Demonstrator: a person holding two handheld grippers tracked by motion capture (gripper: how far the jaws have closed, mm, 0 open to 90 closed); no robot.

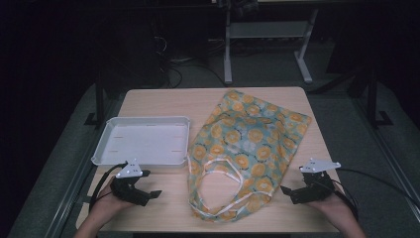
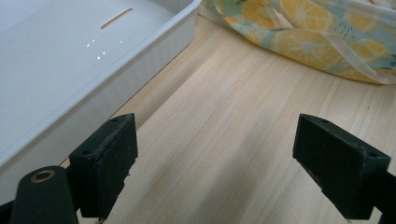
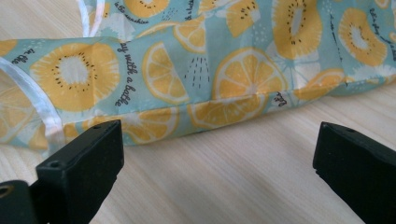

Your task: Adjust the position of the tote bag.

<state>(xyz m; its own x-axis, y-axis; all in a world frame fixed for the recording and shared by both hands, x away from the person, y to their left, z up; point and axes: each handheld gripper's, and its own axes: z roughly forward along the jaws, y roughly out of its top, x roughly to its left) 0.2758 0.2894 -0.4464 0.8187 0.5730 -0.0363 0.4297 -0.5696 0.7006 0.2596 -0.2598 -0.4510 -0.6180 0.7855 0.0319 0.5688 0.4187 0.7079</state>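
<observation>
Fabric bag [image 1: 250, 144] with a citrus print lay flat at the table's [image 1: 163, 99] centre-right in the high view, long axis running from its near-left handles [image 1: 218, 166] to its far-right end. White tray [image 1: 143, 140] sat just left of it. Left gripper [image 1: 148, 194] and right gripper [image 1: 289, 191] rested near the near edge, jaws wide, empty. In the left gripper view, the tray stood left, the bag far right. In the right gripper view, the bag's edge lay just beyond the spread jaws.

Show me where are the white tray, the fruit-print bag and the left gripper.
white tray [image 1: 143, 119]: high view, on its far rim.
fruit-print bag [image 1: 252, 134]: high view, middle of the cloth body.
left gripper [image 1: 148, 196]: high view, midway between its open fingertips.
</observation>
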